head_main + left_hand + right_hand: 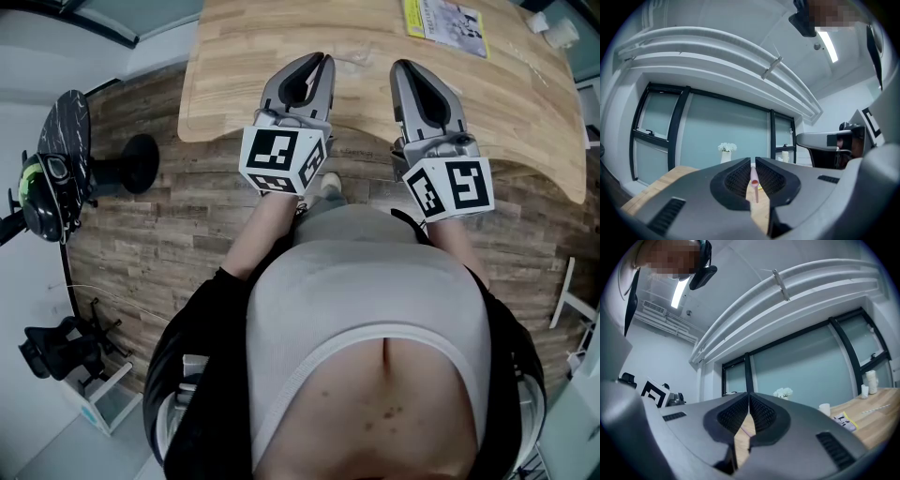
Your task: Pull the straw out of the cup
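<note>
Closest to the head camera, a person's torso (366, 309) in a grey top and black jacket, filling the lower half of the frame, both forearms reaching up the picture. Above it, side by side and just apart, the left gripper (314, 58) and the right gripper (405, 66), each with its marker cube toward the body and its tips over the near edge of the wooden tabletop (234, 94). Wood-plank floor (159, 234) beneath, a dark stand with a helmet-like object (52, 173) at far left, a yellow-edged leaflet (445, 19) at the top edge of the tabletop. In the left gripper view, left gripper (753, 161) clamped on the pink straw (754, 176): straw pinched between the ribbed pads, lying along the jaws, its round open end facing the camera, free of any cup. Behind those jaws, a white vase of white flowers (726, 151) before tall glass panels. In the right gripper view, right gripper (748, 397) with jaws together at the tips and nothing between them, only a sliver of tabletop showing through the gap lower down. Right of those jaws, a white cup (825, 408) standing on the tabletop beside the leaflet (846, 420), same vase (783, 393) just right of centre. Cannot tell whether that cup is the one named in the task.
</note>
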